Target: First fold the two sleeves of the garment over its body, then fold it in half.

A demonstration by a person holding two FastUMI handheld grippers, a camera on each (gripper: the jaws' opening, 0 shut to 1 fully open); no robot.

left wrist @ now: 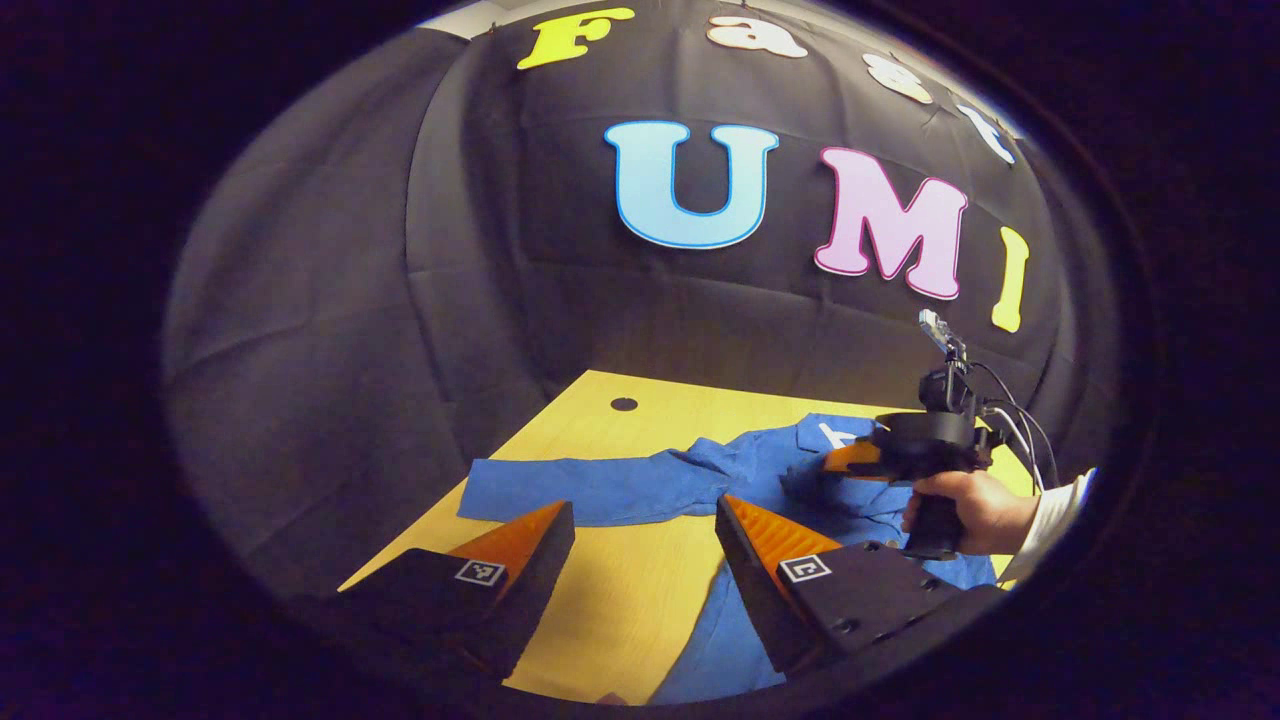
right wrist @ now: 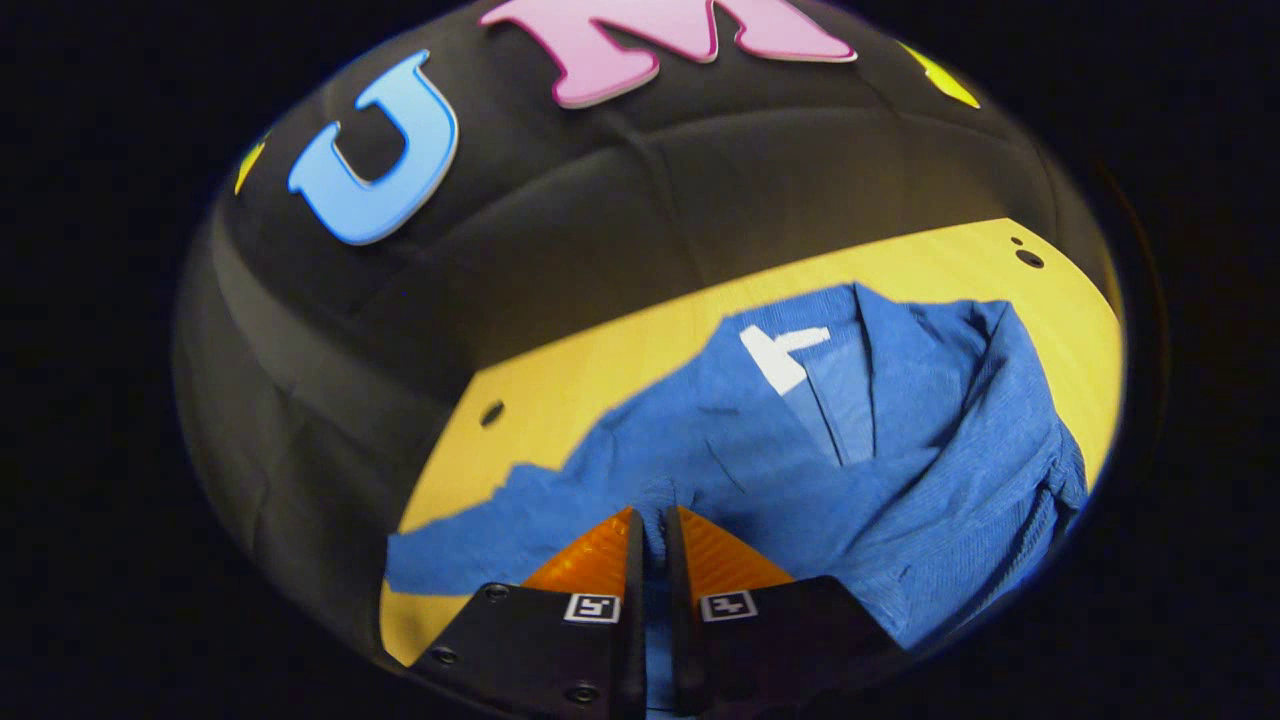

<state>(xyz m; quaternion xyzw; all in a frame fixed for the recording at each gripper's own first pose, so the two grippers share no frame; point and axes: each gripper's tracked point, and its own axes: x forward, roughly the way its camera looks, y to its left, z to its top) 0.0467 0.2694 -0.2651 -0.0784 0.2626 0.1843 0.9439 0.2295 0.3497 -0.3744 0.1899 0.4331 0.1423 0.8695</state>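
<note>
A blue garment (left wrist: 760,465) lies on the yellow table (left wrist: 620,590), its collar and white label (right wrist: 782,355) toward the far side. One sleeve (left wrist: 580,490) stretches out flat to the left, just beyond my left gripper (left wrist: 645,505), which hovers open above the table with nothing between its fingers. My right gripper (right wrist: 650,515) is shut on a raised fold of the garment's blue cloth over the body. In the left gripper view a hand (left wrist: 975,510) holds the right gripper (left wrist: 835,465) low over bunched cloth. On the right of the right gripper view, cloth (right wrist: 1000,430) lies doubled over the body.
The booth's black cloth wall stands close behind the table. Small round holes (left wrist: 623,404) (right wrist: 1029,258) mark the tabletop near its far corners. Bare wood (right wrist: 600,370) shows beyond the collar and under my left gripper. Cables (left wrist: 1020,425) trail from the right gripper.
</note>
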